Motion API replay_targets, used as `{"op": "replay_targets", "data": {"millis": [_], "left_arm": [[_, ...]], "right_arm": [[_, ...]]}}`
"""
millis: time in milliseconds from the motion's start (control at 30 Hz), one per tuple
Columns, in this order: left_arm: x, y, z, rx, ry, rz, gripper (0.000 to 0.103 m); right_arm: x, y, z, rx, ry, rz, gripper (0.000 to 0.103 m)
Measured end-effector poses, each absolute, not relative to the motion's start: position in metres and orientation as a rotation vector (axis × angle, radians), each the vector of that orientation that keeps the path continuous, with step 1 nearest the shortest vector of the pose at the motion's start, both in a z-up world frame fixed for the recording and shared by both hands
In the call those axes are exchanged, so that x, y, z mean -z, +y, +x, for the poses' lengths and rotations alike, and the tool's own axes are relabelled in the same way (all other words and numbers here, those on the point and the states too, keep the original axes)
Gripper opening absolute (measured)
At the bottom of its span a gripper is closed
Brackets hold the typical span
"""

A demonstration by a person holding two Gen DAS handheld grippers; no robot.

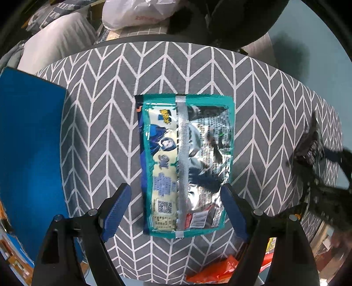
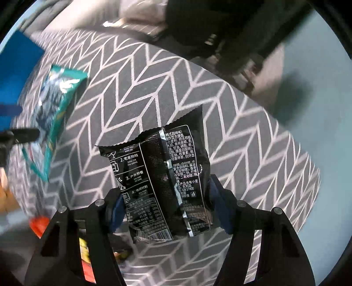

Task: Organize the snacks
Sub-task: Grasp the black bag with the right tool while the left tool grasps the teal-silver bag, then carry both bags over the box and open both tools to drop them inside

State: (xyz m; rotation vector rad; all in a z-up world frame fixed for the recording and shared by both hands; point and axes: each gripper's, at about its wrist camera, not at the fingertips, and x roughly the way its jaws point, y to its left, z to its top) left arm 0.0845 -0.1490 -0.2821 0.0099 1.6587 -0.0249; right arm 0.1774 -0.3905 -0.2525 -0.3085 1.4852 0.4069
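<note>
A teal snack packet lies back side up on the grey chevron cloth. My left gripper is open, its blue fingers on either side of the packet's near end, not touching it. My right gripper is shut on a black snack packet and holds it above the cloth. The teal packet shows blurred at the left of the right wrist view. The right gripper with the black packet appears blurred at the right edge of the left wrist view.
A blue box stands at the cloth's left edge. An orange packet lies at the near edge, with more packets below. A white plastic bag and cushions lie beyond the far edge. Pale blue floor is on the right.
</note>
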Motion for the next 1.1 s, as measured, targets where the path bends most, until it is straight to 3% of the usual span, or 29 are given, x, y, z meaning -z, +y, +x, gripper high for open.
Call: {"op": "replay_targets", "data": {"millis": [267, 633, 800, 1100], "left_arm": [[0.297, -0.154, 0.100, -0.006, 1.682, 0.003, 0.088], [0.316, -0.156, 0.108, 0.008, 1.667, -0.002, 0.089], [0.306, -0.158, 0.099, 0.041, 1.631, 0.029, 0.064], [0.292, -0.139, 0.093, 0.030, 1.649, 0.002, 0.064]], "right_arm": [[0.234, -0.405, 0.148, -0.287, 1.499, 0.043, 0.068], [0.200, -0.401, 0.126, -0.241, 1.465, 0.143, 0.068], [0.190, -0.392, 0.125, -0.234, 1.457, 0.138, 0.068], [0.179, -0.374, 0.125, -0.236, 1.440, 0.133, 0.068]]}}
